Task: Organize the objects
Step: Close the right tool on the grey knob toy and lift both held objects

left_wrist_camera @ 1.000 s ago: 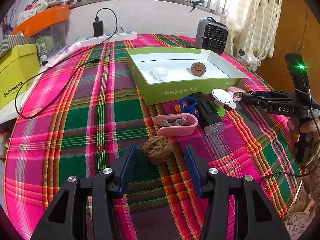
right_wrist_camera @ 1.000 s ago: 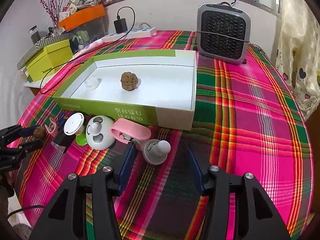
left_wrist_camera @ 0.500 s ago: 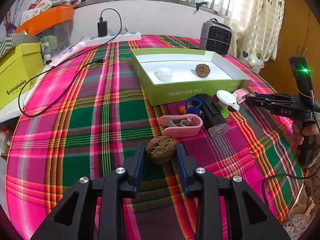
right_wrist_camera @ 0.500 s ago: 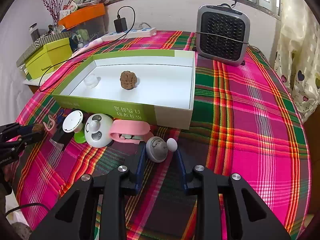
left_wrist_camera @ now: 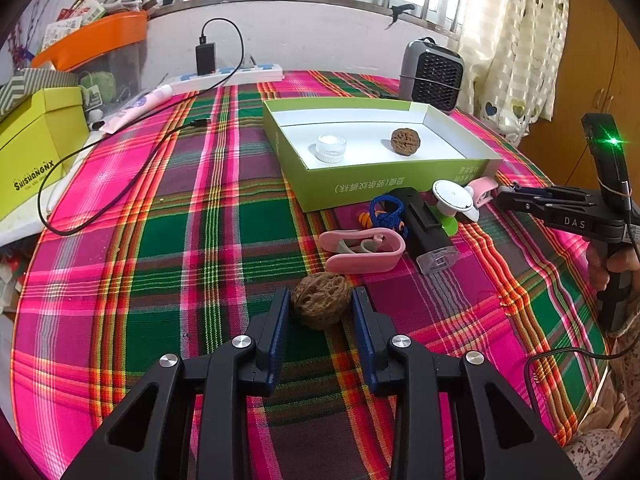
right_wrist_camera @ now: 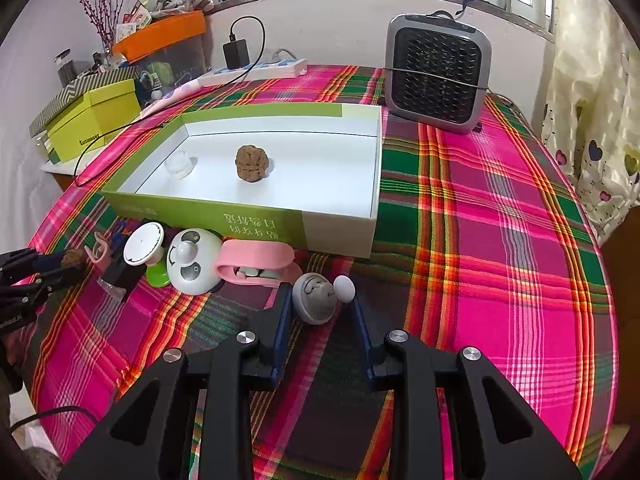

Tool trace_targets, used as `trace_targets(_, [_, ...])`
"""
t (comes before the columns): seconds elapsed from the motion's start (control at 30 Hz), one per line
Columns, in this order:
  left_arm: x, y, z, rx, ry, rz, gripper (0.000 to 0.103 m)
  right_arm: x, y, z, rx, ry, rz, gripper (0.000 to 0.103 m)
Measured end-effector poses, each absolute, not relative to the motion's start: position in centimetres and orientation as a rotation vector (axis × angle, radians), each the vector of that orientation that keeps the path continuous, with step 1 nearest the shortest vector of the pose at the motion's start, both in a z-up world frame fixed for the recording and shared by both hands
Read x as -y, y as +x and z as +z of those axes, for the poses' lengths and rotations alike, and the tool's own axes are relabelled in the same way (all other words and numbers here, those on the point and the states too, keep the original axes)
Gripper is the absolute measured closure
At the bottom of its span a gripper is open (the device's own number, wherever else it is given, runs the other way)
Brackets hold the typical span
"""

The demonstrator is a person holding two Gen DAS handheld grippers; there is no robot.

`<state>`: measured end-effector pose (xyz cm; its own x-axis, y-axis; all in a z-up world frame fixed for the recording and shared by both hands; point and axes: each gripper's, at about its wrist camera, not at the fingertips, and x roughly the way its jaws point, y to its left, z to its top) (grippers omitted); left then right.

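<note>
Our left gripper [left_wrist_camera: 320, 308] has just closed its fingers [left_wrist_camera: 278, 320] onto a walnut [left_wrist_camera: 321, 305] and now pinches it from both sides, the nut resting on the plaid cloth of the worktop [left_wrist_camera: 160, 248], well in front of the green box [left_wrist_camera: 360, 188]. Our right gripper [right_wrist_camera: 320, 308] has likewise just closed, and its fingers [right_wrist_camera: 282, 320] pinch a small grey round toy [right_wrist_camera: 314, 298] with a white knob, which lies on the cloth just in front of the box's near wall. Between that toy and the box wall lies a pink clip [right_wrist_camera: 256, 262], with a white panda-faced piece [right_wrist_camera: 192, 260] and a white disc on a green base [right_wrist_camera: 146, 248] beside it along the same wall. A second pink clip [left_wrist_camera: 362, 250], a black device [left_wrist_camera: 426, 226] and a blue cord [left_wrist_camera: 386, 210] sit between the walnut and the box. Inside the box rest another walnut [left_wrist_camera: 405, 141] and a small clear jar [left_wrist_camera: 330, 147]. A grey heater [right_wrist_camera: 438, 74] stands behind the box's far corner.
</note>
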<state>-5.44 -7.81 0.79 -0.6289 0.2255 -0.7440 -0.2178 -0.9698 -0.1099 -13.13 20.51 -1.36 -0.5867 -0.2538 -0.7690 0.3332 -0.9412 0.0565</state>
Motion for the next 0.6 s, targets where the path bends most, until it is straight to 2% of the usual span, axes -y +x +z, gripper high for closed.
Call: trace_targets(0.6, [6.7, -6.1, 3.5, -0.004, -1.125, 2.643, 0.074, -21.1, -12.6, 0.2, -0.107, 1.158, -2.547, 0.074])
